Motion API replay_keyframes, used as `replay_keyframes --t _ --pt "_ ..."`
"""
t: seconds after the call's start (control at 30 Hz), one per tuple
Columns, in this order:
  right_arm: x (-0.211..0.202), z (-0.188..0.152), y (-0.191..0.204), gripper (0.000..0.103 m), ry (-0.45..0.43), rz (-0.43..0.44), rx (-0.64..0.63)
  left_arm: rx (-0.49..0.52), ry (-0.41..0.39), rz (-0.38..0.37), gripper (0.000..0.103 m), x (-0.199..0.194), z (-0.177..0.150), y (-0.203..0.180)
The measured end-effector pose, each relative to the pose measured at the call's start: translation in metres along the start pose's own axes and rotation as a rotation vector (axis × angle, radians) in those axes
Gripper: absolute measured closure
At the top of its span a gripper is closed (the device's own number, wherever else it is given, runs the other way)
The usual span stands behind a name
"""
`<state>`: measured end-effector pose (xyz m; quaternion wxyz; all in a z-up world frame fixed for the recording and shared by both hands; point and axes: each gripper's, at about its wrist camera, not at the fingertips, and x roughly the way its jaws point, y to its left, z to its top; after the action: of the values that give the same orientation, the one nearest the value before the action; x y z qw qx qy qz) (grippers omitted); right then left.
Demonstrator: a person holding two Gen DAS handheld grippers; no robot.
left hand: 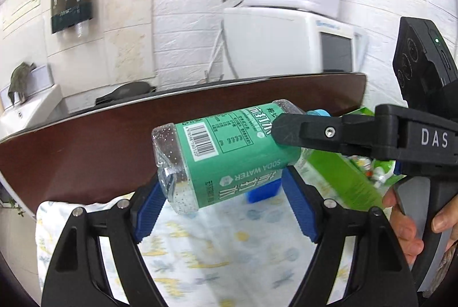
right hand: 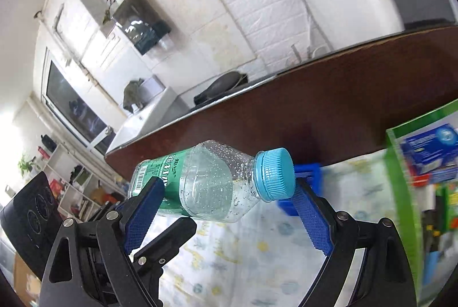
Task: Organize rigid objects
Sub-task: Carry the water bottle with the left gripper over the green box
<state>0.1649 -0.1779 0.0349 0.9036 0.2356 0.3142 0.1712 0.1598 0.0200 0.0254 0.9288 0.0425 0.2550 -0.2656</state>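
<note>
One bottle (left hand: 217, 155), clear, green label, blue cap (right hand: 274, 174), lying on its side in the air above the bench (left hand: 86, 135). Two tools, one per hand.

Left tool (left hand: 226, 204): the bottle's base and lower body sit between its blue pads (left hand: 300, 209); from the left wrist view the pads stand at either side of the label, and whether they press on it is hard to tell. No firm contact is seen on the far pad. Right tool (right hand: 226, 209): in the right wrist view its left pad lies against the label end, its right pad against the cap, so it grips the bottle lengthwise. In the left wrist view one black finger (left hand: 315, 134) of the right tool crosses the label near the neck.

One hand (left hand: 412, 224) visible on the right tool's grip.

Below the bottle: one patterned cloth (left hand: 229, 255) on the bench. One blue bin (right hand: 307, 178) just behind the cap. One green box (right hand: 423, 164) at right.
</note>
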Motion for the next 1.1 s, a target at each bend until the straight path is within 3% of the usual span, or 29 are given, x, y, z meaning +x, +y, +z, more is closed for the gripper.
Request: replay_keyframes --t 0.3,0.63,0.8,1.1 --pt "-0.085 0.008 -0.073 0.012 -0.120 -0.066 0.098 0.094 -0.025 -0.141 0.026 0.012 0.029 -0.119" --pt "-0.163 0.012 -0.170 0.012 -0.217 -0.162 0.191 0.218 0.009 -0.251 0.026 0.051 0.051 -0.229" --pt "-0.180 0.020 -0.208 0.012 -0.228 -0.185 0.233 0.272 0.037 -0.265 0.026 0.070 0.056 -0.260" --pt "-0.179 0.026 -0.251 0.012 -0.204 -0.205 0.278 0.262 0.101 -0.285 0.026 0.104 0.058 -0.278"
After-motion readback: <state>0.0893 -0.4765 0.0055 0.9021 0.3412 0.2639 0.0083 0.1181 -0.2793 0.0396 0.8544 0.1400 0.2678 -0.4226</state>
